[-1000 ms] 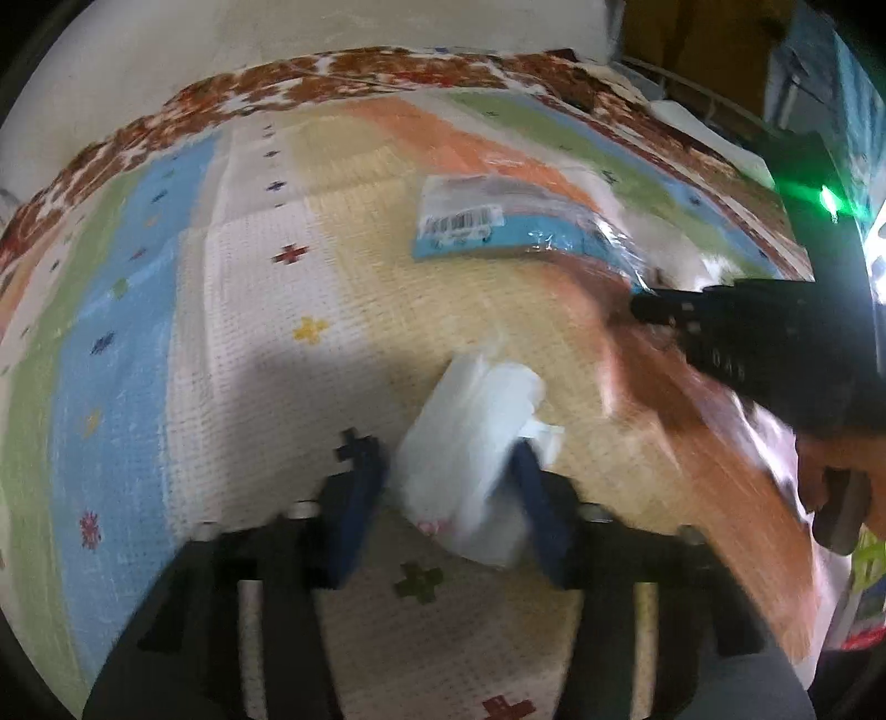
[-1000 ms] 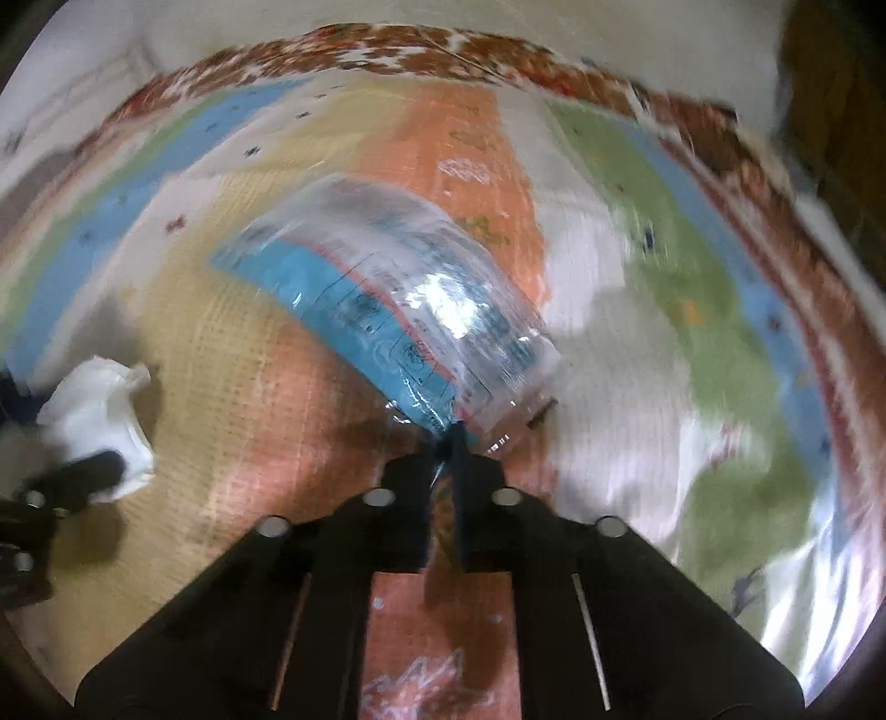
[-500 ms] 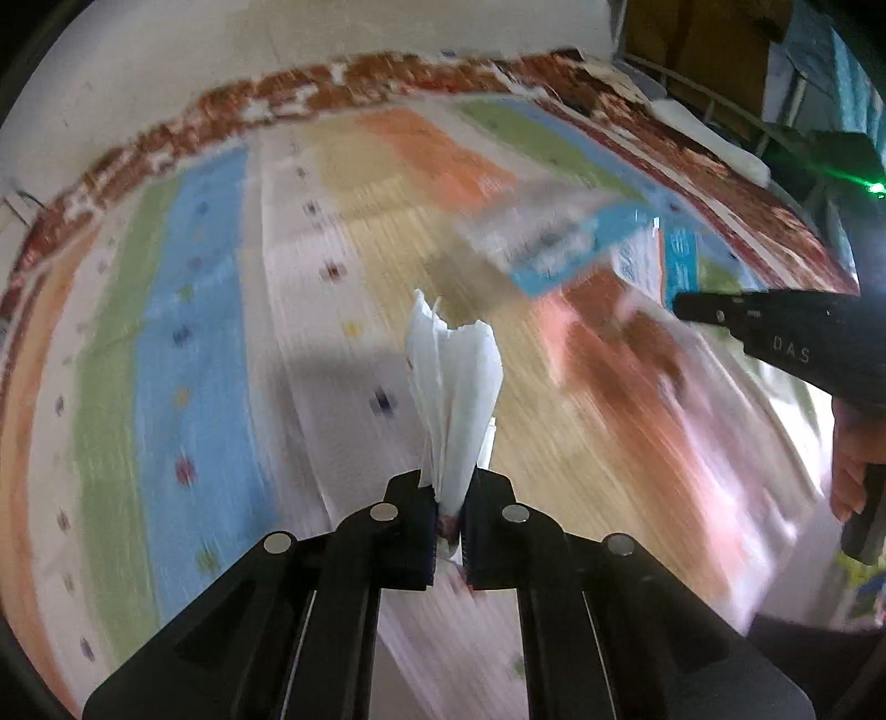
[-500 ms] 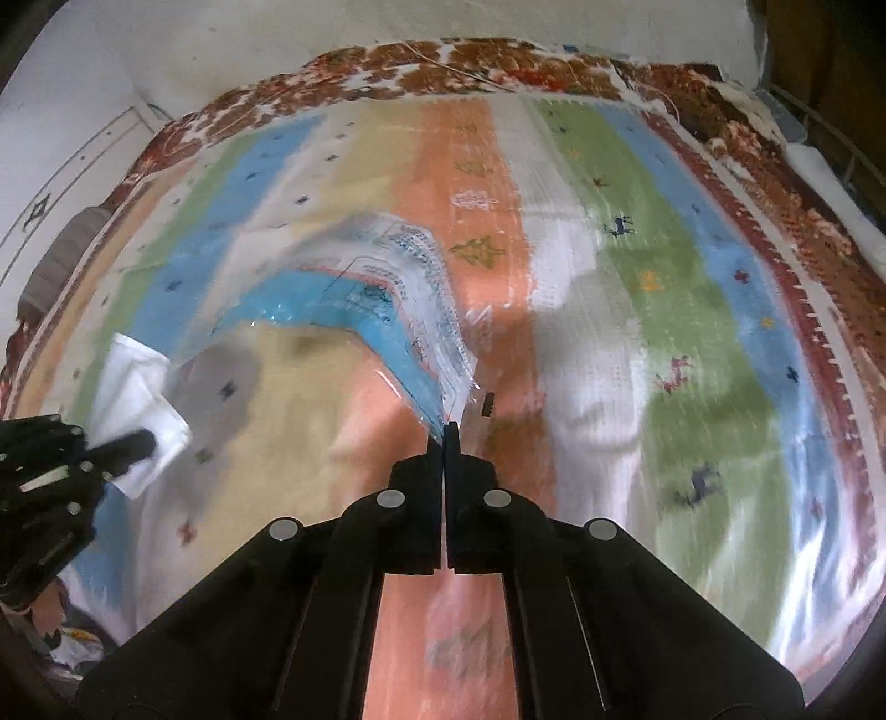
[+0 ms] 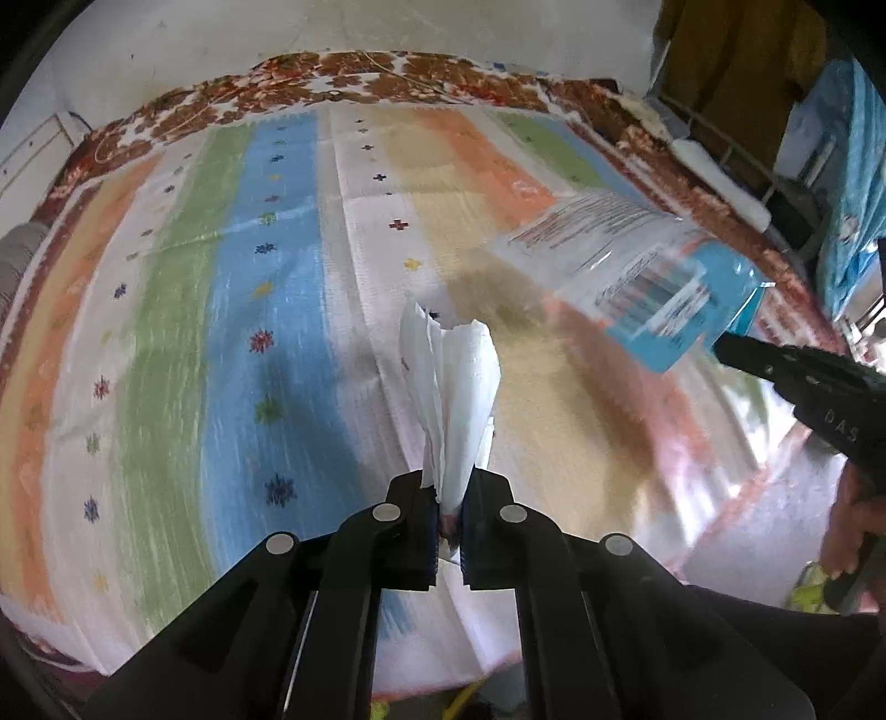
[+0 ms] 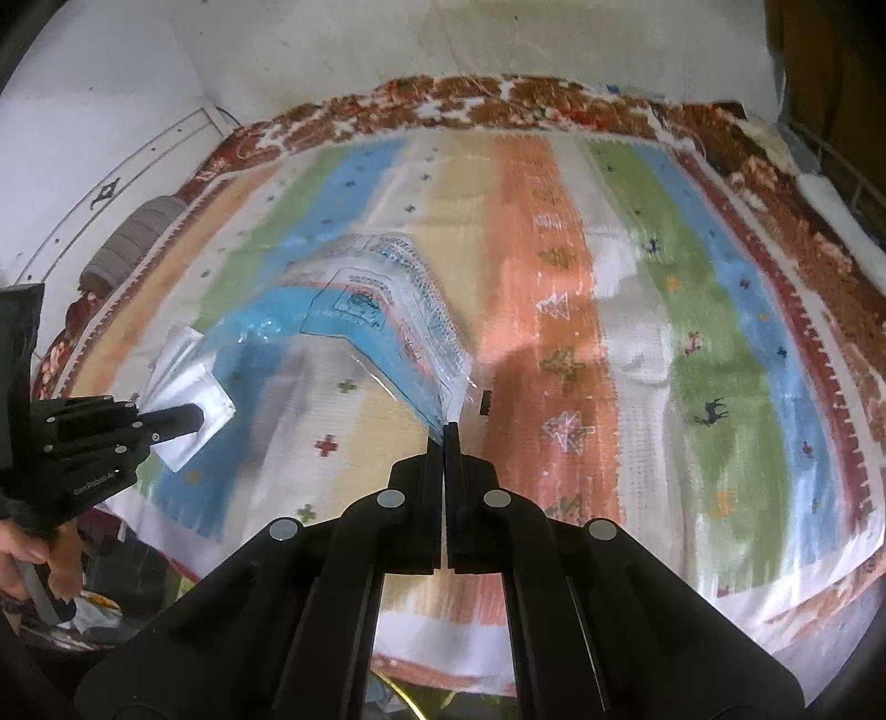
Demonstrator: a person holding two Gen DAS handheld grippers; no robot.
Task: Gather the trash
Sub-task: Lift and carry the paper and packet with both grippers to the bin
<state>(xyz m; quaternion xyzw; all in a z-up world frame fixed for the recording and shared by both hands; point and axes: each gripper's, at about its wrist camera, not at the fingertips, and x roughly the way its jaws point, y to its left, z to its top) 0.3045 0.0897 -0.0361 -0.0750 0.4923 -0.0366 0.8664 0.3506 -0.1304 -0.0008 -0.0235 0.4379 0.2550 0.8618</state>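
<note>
Left wrist view: the left claw [image 5: 449, 501] is seen clamped on a crumpled white tissue [image 5: 454, 387], which is held upright above the striped rug [image 5: 232, 310]. In the right wrist view, the right claw [image 6: 446, 443] is seen pinched tight on the corner of a clear and blue plastic wrapper [image 6: 365, 315], raised clear of the rug. Beyond the rug's floral border, a pale floor [image 6: 387, 50] is observed.

Glossy clear plastic wrapper [image 6: 382, 321]; soft matt paper tissue [image 5: 457, 399]; woven cloth rug [image 5: 232, 310], rough.
</note>
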